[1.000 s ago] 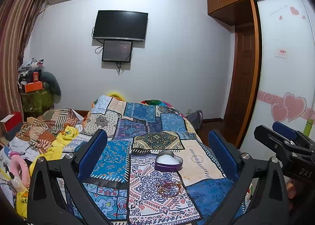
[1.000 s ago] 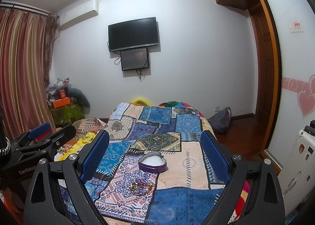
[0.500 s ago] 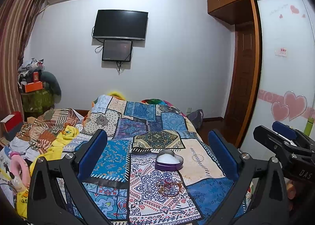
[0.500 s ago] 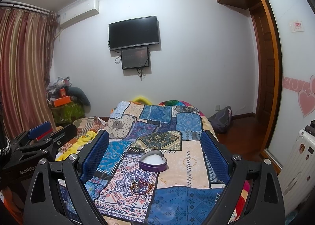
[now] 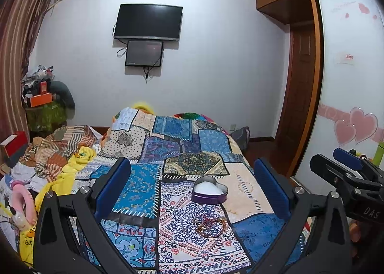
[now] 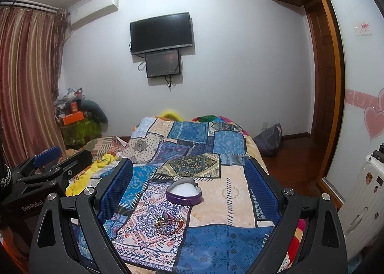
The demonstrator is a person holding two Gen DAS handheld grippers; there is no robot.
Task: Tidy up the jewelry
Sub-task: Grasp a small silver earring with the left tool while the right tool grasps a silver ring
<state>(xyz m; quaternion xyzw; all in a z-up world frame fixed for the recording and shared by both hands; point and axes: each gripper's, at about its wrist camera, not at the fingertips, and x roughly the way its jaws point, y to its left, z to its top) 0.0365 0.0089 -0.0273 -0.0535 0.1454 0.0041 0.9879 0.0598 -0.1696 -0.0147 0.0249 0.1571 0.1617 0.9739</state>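
A small heap of bracelets, gold and red [image 5: 211, 224] [image 6: 168, 223], lies on the patchwork bedspread [image 5: 172, 144] [image 6: 192, 144]. Just behind it stands an open purple heart-shaped box with a white lining [image 5: 209, 192] [image 6: 184, 193]. My left gripper [image 5: 192, 190] is open and empty, held above the near end of the bed. My right gripper [image 6: 189, 187] is open and empty, beside it to the right. Each gripper shows at the edge of the other's view, the right one in the left wrist view [image 5: 345, 173], the left one in the right wrist view [image 6: 48, 168].
Crumpled clothes and a yellow cloth [image 5: 72, 163] lie left of the bedspread. A cluttered stand [image 5: 45, 110] and curtains [image 6: 24, 82] are at the far left. A wardrobe [image 5: 348, 82] and a white suitcase [image 6: 360, 192] stand on the right. A TV [image 5: 147, 22] hangs on the far wall.
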